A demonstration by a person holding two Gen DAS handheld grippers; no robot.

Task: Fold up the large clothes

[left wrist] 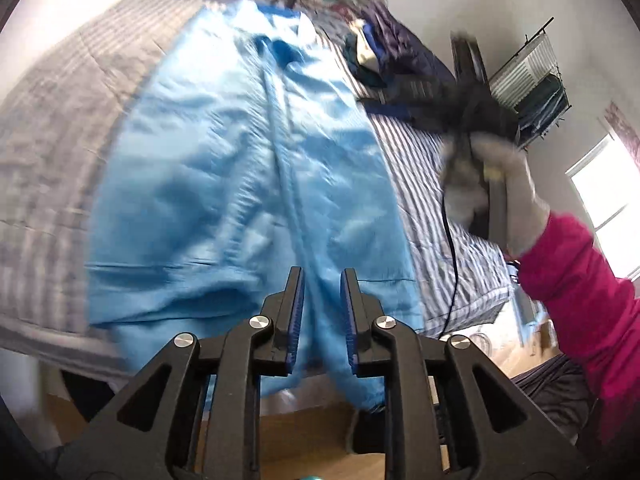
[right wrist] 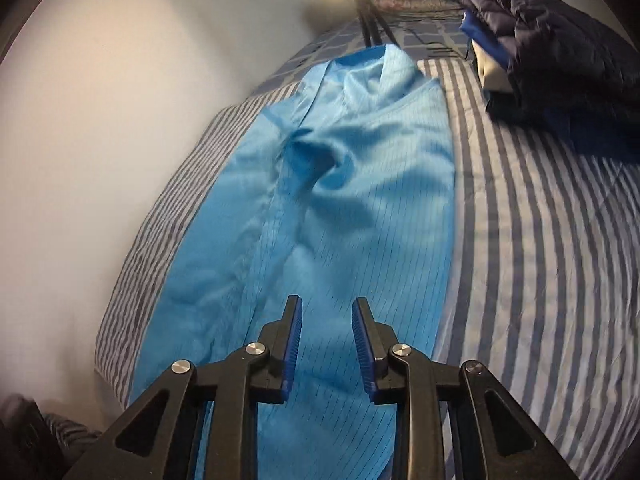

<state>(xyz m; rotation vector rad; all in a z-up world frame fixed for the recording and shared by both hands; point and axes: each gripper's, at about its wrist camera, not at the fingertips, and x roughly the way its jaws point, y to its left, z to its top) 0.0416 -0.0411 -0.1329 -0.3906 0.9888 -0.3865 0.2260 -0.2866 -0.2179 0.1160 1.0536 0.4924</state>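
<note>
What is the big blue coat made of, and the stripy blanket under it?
The blue coat looks like thin, smooth synthetic cloth: it has a slight sheen, fine dark pinstripes and soft creases. The striped bed cover looks like matte woven cotton, perhaps lightly padded: no shine, and small wrinkles. Neither can be told for sure.

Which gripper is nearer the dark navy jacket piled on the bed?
Right. The right gripper hangs over the blue garment with the navy jacket ahead to its right. The left gripper sits at the garment's foot end, farther back.
</note>
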